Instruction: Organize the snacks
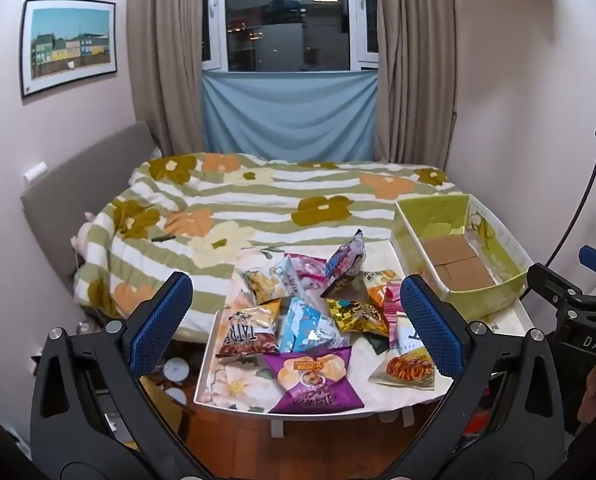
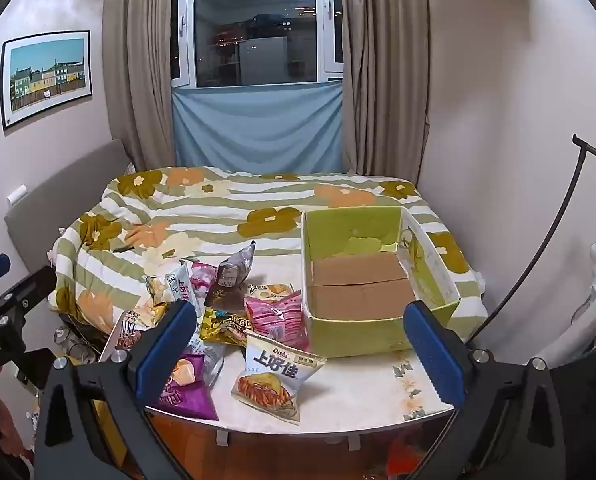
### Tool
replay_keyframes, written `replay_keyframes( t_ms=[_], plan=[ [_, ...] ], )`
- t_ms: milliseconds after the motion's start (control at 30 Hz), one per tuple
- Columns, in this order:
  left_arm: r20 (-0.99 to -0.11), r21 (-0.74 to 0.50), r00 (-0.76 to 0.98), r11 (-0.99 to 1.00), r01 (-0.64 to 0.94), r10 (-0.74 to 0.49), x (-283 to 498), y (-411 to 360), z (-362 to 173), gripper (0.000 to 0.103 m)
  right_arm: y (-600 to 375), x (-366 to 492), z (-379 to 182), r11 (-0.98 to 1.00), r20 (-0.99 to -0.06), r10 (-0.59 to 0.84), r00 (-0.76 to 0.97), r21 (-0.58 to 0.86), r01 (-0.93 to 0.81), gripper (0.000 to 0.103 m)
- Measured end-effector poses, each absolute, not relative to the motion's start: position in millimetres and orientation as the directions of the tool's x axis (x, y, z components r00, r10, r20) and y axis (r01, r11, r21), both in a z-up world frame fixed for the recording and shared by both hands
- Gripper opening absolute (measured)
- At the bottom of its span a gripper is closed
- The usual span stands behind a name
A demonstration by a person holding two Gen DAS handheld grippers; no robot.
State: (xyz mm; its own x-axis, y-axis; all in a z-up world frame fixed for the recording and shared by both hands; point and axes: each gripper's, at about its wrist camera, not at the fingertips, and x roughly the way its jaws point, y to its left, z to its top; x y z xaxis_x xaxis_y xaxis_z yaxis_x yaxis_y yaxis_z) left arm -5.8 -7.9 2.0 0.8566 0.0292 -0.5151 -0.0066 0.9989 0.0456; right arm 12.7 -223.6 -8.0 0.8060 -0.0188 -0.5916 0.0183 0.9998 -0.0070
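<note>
Bedroom at night, dark window [image 1: 286, 16] between beige curtains, framed picture [image 1: 69, 46] on the wall to its left, bed [image 1: 234, 200] under a green-striped flowered duvet. Small white table [image 2: 357, 392] with a flower print at the foot of the bed, carrying a loose pile of snack bags [image 1: 317, 304] on its left half and an open green cardboard box [image 2: 361, 276] on its right half, just beside the pile. Nothing but bare brown cardboard floor inside the box. Purple bag [image 1: 313, 380] nearest the front edge on the left; white bag with orange sticks printed on it [image 2: 278, 376] lying apart from the heap near the front middle; pink bag [image 2: 278, 316] leaning against the box's front left corner; dark bag [image 2: 234, 272] standing propped upright at the back of the pile. Left gripper [image 1: 298, 316] hovering short of the table, tilted down toward the pile, blue pads [image 1: 158, 320] spread wide with nothing between them. Right gripper [image 2: 298, 344] likewise held back from the table, aimed between the white bag and the box, jaws fully apart and touching nothing. Each gripper partly seen at the edge of the other's view
</note>
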Motion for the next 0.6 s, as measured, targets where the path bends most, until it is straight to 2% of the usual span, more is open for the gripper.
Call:
replay_keyframes(
  t_ms=[600],
  plan=[
    [-0.502, 0.024, 0.864, 0.999, -0.021, 0.031, -15.7, -7.5, 1.7, 0.102, -226.0, 10.4, -0.5, 1.000, -0.563, -0.026, 0.826, -0.013, 0.023, 0.103]
  ],
)
